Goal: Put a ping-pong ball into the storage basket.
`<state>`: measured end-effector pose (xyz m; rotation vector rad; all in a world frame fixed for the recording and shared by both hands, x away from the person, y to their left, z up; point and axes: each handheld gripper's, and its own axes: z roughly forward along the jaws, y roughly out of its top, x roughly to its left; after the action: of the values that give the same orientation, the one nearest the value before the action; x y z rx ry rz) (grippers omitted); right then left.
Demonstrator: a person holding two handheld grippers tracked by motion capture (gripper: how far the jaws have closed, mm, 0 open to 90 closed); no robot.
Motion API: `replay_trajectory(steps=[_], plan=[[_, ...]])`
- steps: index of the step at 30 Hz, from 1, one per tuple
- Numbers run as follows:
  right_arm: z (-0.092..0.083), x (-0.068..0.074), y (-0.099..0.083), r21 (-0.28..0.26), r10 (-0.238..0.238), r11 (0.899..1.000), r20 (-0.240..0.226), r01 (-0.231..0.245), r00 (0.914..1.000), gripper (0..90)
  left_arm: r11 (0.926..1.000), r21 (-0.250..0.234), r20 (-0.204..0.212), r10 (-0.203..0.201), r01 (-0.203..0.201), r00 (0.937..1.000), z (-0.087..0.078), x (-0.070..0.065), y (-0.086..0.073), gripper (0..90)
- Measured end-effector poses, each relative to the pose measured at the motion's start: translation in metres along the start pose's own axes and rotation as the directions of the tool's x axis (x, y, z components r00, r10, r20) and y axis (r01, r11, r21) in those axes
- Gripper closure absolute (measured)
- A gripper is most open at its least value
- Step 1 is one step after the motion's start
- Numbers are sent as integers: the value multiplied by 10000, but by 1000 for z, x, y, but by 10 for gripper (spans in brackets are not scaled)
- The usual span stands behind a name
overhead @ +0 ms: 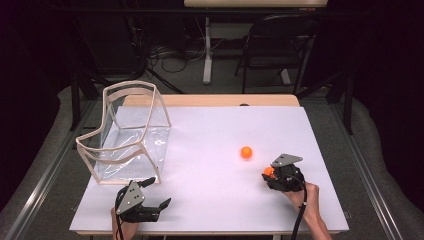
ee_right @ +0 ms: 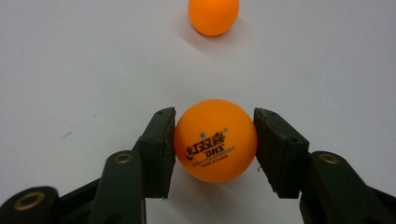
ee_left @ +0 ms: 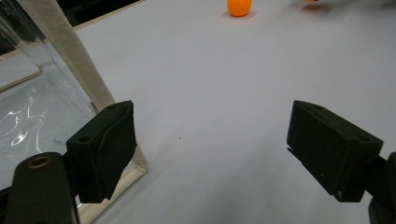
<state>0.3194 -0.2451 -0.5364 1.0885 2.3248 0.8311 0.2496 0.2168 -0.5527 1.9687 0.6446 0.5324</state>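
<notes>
Two small orange plastic table-tennis balls on my white tabletop (overhead: pixel 210 150): one free ball (overhead: pixel 246 152) lying mid-right, one printed ball (ee_right: pixel 215 140) near the right edge. My right hand-held gripper (overhead: pixel 270 175) pinches the printed ball, both pads pressed on its sides. My left hand-held gripper (overhead: pixel 159 192) stands spread wide, holding nothing. One clear plastic bin with cream fabric trim (overhead: pixel 127 132) stands just beside the left hand-held gripper.

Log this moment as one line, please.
right gripper: shut on held ball | left gripper: open | second ball: loose
</notes>
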Motion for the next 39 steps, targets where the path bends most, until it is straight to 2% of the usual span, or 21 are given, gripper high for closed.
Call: replay_trajectory(steps=[12,22,39], plan=[[-4,11,8,-218,-297,9993,-172,293,9994,501,10000,-13,1,5,-5,10000,0,0,0,158],[-6,18,14,-355,-327,9989,-416,313,9986,501,10000,-42,-21,49,-49,10000,0,-1,0,157],[1,31,24,-381,-631,9975,-769,603,9950,501,10000,-18,-7,37,-37,10000,1,-1,0,157]])
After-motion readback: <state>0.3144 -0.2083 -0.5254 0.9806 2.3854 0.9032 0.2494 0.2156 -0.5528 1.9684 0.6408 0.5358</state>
